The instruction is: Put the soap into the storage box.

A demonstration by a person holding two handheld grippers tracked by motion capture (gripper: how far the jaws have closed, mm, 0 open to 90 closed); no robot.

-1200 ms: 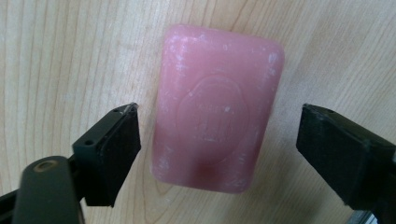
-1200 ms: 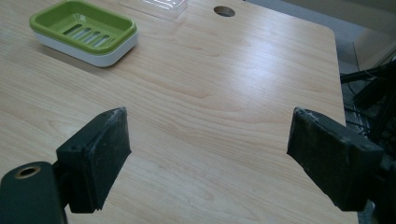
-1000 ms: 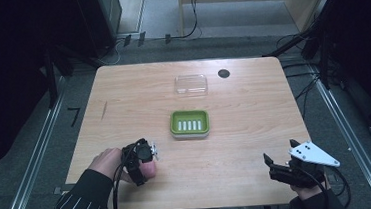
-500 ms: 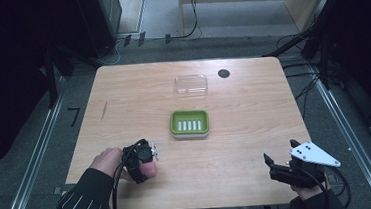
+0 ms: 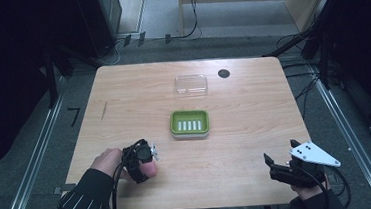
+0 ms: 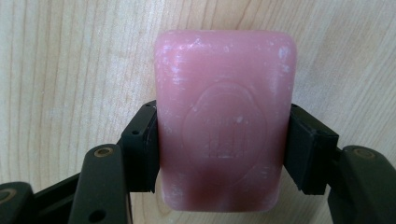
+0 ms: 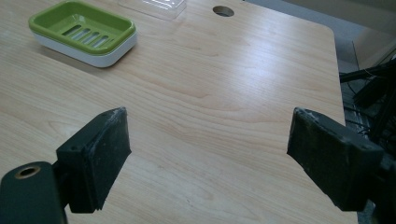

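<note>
A pink bar of soap lies flat against the wooden table. My left gripper is shut on the soap, with one jaw pressing each long side. In the high view the left gripper is near the table's front left, with the soap showing pink at its tip. A green soap dish with a slotted floor sits at the table's middle. It shows empty in the right gripper view. My right gripper is at the front right edge. Its jaws stand wide open over bare wood.
A clear plastic lid lies behind the dish, also seen in the right gripper view. A round cable hole is in the tabletop to the lid's right. Dark floor, rails and cables surround the table.
The left gripper has edged slightly to the left with the soap in it. The right gripper has not moved.
</note>
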